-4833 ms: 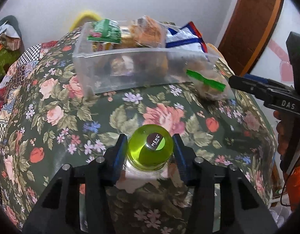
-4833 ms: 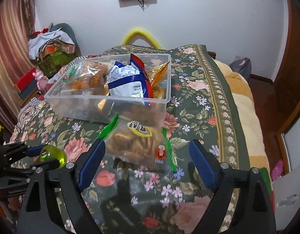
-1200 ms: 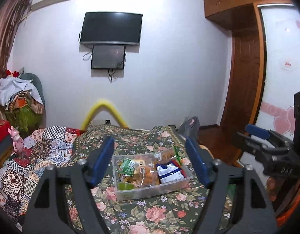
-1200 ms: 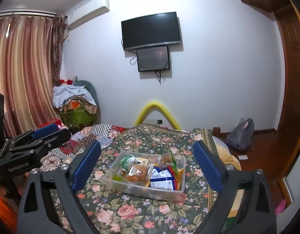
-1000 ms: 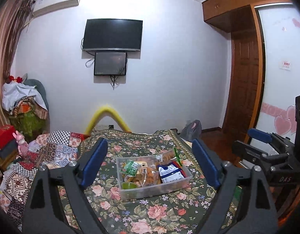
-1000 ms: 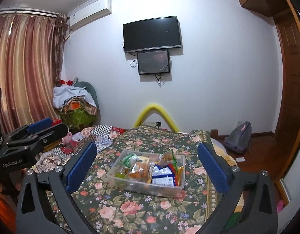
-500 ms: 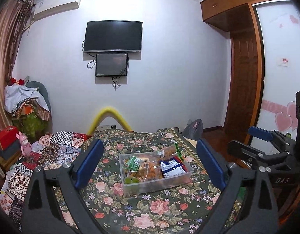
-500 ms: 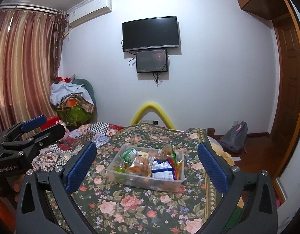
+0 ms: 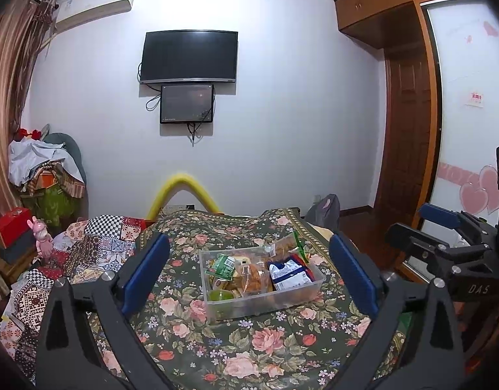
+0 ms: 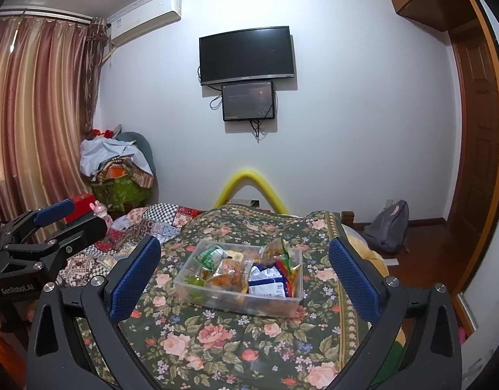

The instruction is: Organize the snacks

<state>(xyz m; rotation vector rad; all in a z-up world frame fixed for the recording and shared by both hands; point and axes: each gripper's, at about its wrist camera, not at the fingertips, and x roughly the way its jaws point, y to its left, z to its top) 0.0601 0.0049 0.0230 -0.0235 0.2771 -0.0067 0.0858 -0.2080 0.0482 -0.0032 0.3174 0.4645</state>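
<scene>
Snacks (image 9: 259, 274) fill a clear plastic bin (image 9: 262, 302) that sits on the floral bedspread (image 9: 249, 347), well apart from both grippers. In the left wrist view, the left gripper (image 9: 249, 276) hangs above the near end of the bed with its blue-padded fingers (image 9: 145, 269) spread wide and nothing between them; the bin shows in the gap. Inside the bin lie a green packet (image 9: 223, 263) at the left, a blue-and-white bag (image 9: 290, 274) at the right, a clear bag of golden pastries (image 9: 254, 278) in the middle, and a green-lidded jar (image 9: 220, 295) at the near left corner. The right gripper (image 9: 444, 227) appears at the right edge, seen side-on; from here I cannot tell how its jaws stand. A dark television (image 9: 189, 57) hangs on the white wall above a smaller screen (image 9: 187, 104).

In the right wrist view, the right gripper (image 10: 244, 271) is likewise spread wide and empty, framing the same bin (image 10: 239, 295) on the bedspread (image 10: 233, 341). The blue-and-white bag (image 10: 269, 281) lies at the right of the bin, the green packet (image 10: 210, 255) at the far left. The left gripper (image 10: 54, 224) shows at the left edge. Striped curtains (image 10: 38, 113) cover the left wall, and a grey backpack (image 10: 387, 227) rests on the floor by the door.
</scene>
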